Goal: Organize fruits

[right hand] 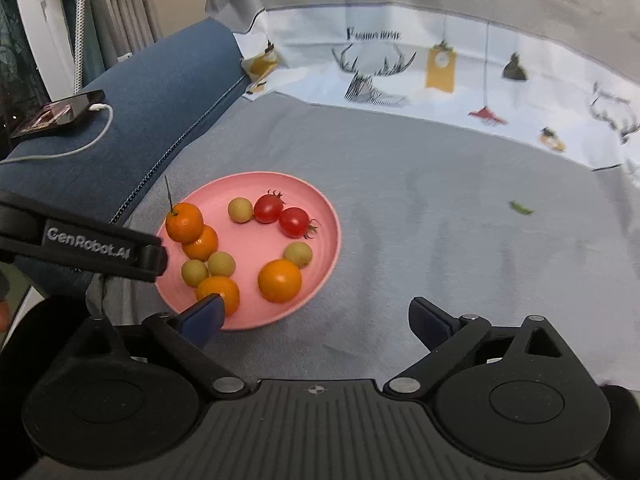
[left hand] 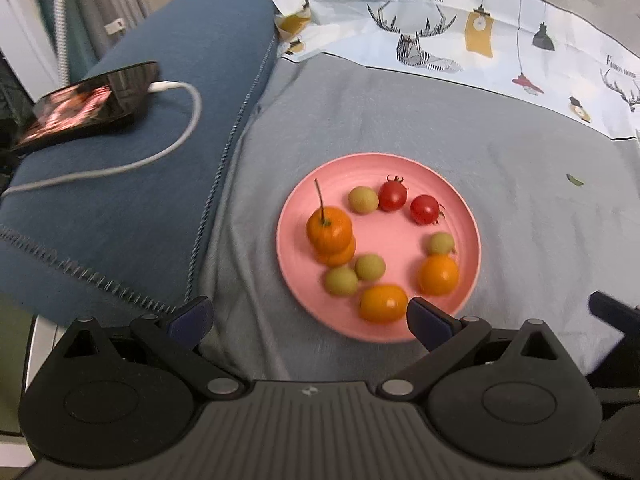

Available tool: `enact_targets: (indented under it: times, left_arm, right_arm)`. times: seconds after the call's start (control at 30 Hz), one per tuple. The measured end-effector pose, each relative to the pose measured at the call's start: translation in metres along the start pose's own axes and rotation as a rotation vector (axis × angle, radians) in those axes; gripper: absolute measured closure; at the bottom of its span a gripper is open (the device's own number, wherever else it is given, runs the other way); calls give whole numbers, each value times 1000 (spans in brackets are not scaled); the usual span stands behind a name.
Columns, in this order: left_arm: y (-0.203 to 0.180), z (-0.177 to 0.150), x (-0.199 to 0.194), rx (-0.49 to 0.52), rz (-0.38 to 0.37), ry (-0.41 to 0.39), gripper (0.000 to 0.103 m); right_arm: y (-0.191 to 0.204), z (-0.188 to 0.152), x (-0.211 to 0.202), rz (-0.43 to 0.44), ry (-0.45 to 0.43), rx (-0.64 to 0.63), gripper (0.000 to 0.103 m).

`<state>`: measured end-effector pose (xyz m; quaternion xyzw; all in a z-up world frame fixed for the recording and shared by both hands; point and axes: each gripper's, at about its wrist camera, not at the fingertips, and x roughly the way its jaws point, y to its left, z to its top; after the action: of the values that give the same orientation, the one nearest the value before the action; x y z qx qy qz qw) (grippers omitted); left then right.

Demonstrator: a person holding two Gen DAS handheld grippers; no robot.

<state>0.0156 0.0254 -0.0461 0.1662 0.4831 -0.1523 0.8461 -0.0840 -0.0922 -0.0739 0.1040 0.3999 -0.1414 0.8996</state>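
Left wrist view | pink plate holds all fruits | left gripper jaws apart, empty, nearest orange beside right finger | right gripper jaws apart, empty, right of plate

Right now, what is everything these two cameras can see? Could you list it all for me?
plate: one, pink, on the grey cloth
oranges: four, orange, on the plate; one with a long stem rests on another
tomatoes: two, red, far side of the plate, side by side
green fruits: four, yellow-green, spread over the plate
green scrap: one, on the cloth right of the plate
grey cloth: one, under the plate
printed cloth: one, white with antlers and lamps, behind
cushion: one, blue, left of the plate
phone: one, black, on the cushion, white cable plugged in
left claw: open, at the plate's near edge
right claw: open, near the plate
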Motion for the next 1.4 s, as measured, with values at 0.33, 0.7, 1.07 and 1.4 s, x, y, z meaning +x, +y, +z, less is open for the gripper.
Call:
enact_targets:
  times: [0.33, 0.7, 1.07, 1.4]
  left_arm:
    - [3, -44, -43, -36, 41, -61, 0]
    - [2, -60, -74, -36, 57, -134, 0]
    - [-9, -64, -82, 23, 76, -148, 0]
    - [2, -62, -67, -33, 83, -57, 0]
  right_arm:
    - [4, -18, -53, -88, -77, -16, 1]
    - [10, -28, -85, -106, -143, -39, 1]
    - [7, -32, -99, -147, -177, -34, 1]
    - [7, -33, -100, -156, -178, -33, 1]
